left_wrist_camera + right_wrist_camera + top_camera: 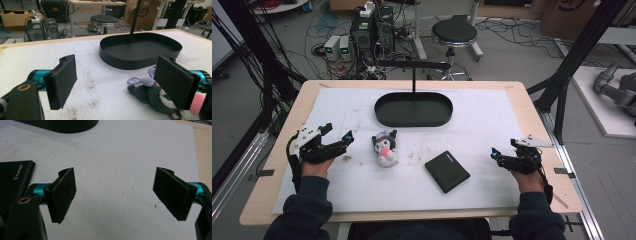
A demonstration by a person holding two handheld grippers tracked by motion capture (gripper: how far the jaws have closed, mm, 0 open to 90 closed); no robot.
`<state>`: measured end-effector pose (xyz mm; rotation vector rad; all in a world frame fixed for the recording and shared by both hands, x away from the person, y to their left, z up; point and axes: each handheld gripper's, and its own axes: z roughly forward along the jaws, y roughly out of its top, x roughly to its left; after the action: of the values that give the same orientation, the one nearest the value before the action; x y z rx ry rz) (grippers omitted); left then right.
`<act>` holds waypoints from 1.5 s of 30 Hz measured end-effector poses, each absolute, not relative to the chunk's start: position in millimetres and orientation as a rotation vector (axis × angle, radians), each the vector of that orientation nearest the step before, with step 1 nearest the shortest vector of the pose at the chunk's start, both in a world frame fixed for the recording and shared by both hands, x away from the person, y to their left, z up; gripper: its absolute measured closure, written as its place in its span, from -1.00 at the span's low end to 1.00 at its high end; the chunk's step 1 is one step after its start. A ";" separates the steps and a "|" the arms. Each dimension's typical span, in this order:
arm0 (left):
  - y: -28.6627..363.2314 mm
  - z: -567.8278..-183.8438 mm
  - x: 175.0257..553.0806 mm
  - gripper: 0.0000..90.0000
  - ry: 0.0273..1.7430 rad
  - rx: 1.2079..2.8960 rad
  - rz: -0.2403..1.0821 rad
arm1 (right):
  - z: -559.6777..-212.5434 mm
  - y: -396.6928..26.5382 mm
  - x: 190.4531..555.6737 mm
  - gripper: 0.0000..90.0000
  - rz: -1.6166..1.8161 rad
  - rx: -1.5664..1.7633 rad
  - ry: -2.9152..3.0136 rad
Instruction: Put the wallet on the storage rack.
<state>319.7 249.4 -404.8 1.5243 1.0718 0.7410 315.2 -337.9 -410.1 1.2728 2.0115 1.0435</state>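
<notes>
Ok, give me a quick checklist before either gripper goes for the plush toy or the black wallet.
1. Left gripper open, nothing between its jaws: ok.
2. Right gripper open, nothing between its jaws: ok.
3. Plush toy lying free on the white mat, apart from both grippers: ok.
4. Black wallet flat on the mat, nothing on it: ok.
5. Black oval tray holds nothing but its own upright post: ok.
6. Which item goes first: cannot tell.
</notes>
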 end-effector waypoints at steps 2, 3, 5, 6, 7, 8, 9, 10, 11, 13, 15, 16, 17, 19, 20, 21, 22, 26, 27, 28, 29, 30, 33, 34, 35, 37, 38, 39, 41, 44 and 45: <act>249.1 -405.3 320.1 -0.59 1.075 1.527 0.737 | -410.7 -338.1 315.4 -0.57 1.046 1.275 2.012; 248.6 -405.9 321.1 -0.59 1.077 1.525 0.734 | -411.0 -338.7 315.2 -0.58 1.043 1.274 2.013; 247.8 -406.2 322.8 -0.59 1.074 1.529 0.733 | -411.3 -340.1 314.2 -0.58 1.049 1.281 2.011; 246.4 -406.1 324.8 -0.59 1.073 1.525 0.730 | -411.3 -340.9 313.6 -0.58 1.052 1.285 2.008; 246.4 -406.1 324.8 -0.59 1.073 1.525 0.730 | -411.3 -341.7 313.1 -0.58 1.057 1.290 2.005; 244.5 -406.5 326.9 -0.59 1.069 1.525 0.728 | -411.4 -342.3 312.8 -0.58 1.062 1.295 2.006; 243.8 -406.8 327.5 -0.58 1.067 1.533 0.728 | -411.5 -342.2 312.9 -0.58 1.072 1.303 2.006; 243.1 -407.2 328.0 -0.58 1.066 1.537 0.724 | -411.8 -341.6 313.4 -0.58 1.084 1.300 2.014; 243.1 -407.2 328.0 -0.58 1.066 1.537 0.724 | -412.0 -339.3 313.6 -0.58 1.098 1.300 2.021; 242.7 -407.1 327.8 -0.58 1.065 1.542 0.726 | -412.5 -335.2 313.7 -0.58 1.118 1.299 2.037; 243.0 -406.4 326.4 -0.58 1.061 1.540 0.726 | -413.5 -316.3 313.9 -0.57 1.153 1.247 2.106; 243.8 -406.8 325.2 -0.57 1.058 1.542 0.727 | -413.4 -309.5 313.9 -0.57 1.159 1.225 2.126; 243.8 -406.8 325.2 -0.57 1.058 1.542 0.727 | -413.4 -309.5 313.9 -0.57 1.159 1.225 2.126; 246.1 -407.8 325.5 -0.57 1.056 1.551 0.728 | -414.4 -288.7 315.3 -0.57 1.190 1.190 2.189; 246.1 -407.8 325.5 -0.57 1.056 1.551 0.728 | -414.4 -288.7 315.3 -0.57 1.190 1.190 2.189; 247.6 -408.1 324.8 -0.57 1.062 1.545 0.725 | -417.4 -275.7 315.5 -0.57 1.168 1.173 2.237; 247.6 -408.1 324.8 -0.57 1.062 1.545 0.725 | -417.4 -275.7 315.5 -0.57 1.168 1.173 2.237; 248.2 -408.9 322.4 -0.55 1.062 1.547 0.721 | -422.7 -254.7 314.9 -0.57 1.168 1.131 2.307; 248.3 -409.0 322.1 -0.55 1.058 1.552 0.720 | -424.3 -249.9 315.1 -0.57 1.179 1.139 2.323; 248.2 -409.0 321.9 -0.55 1.058 1.553 0.719 | -429.5 -240.4 316.5 -0.57 1.178 1.143 2.370; 248.1 -409.0 321.8 -0.55 1.058 1.552 0.719 | -433.0 -235.2 316.9 -0.57 1.161 1.144 2.407; 247.1 -409.0 321.6 -0.55 1.061 1.549 0.718 | -436.7 -230.2 317.4 -0.57 1.130 1.134 2.440; 246.5 -409.2 321.5 -0.54 1.060 1.557 0.719 | -443.8 -222.6 318.8 -0.47 1.067 1.113 2.496; 245.7 -409.4 321.3 -0.54 1.057 1.559 0.716 | -444.4 -223.7 321.6 -0.22 1.113 1.125 2.524; 245.1 -409.4 321.0 -0.54 1.059 1.559 0.716 | -444.3 -224.6 322.2 -0.20 1.129 1.141 2.540; 244.1 -409.2 320.6 -0.53 1.057 1.563 0.715 | -443.7 -225.6 323.3 -0.10 1.127 1.153 2.535; 243.7 -409.3 320.8 -0.53 1.054 1.564 0.716 | -443.7 -225.6 323.3 -0.10 1.127 1.153 2.535; 243.1 -409.3 321.2 -0.53 1.051 1.570 0.717 | -441.4 -230.2 326.3 0.22 1.128 1.182 2.525; 243.0 -409.5 321.6 -0.52 1.053 1.571 0.717 | -440.8 -232.4 327.7 0.33 1.131 1.197 2.520; 243.4 -409.8 322.1 -0.52 1.054 1.568 0.715 | -439.9 -237.5 331.0 0.55 1.146 1.222 2.521; 243.4 -409.8 322.1 -0.52 1.054 1.568 0.715 | -439.3 -238.1 330.8 0.62 1.143 1.220 2.510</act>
<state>322.1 243.4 -409.8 1.5682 1.0543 0.7151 330.8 -238.1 -439.3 1.2196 2.5099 1.1431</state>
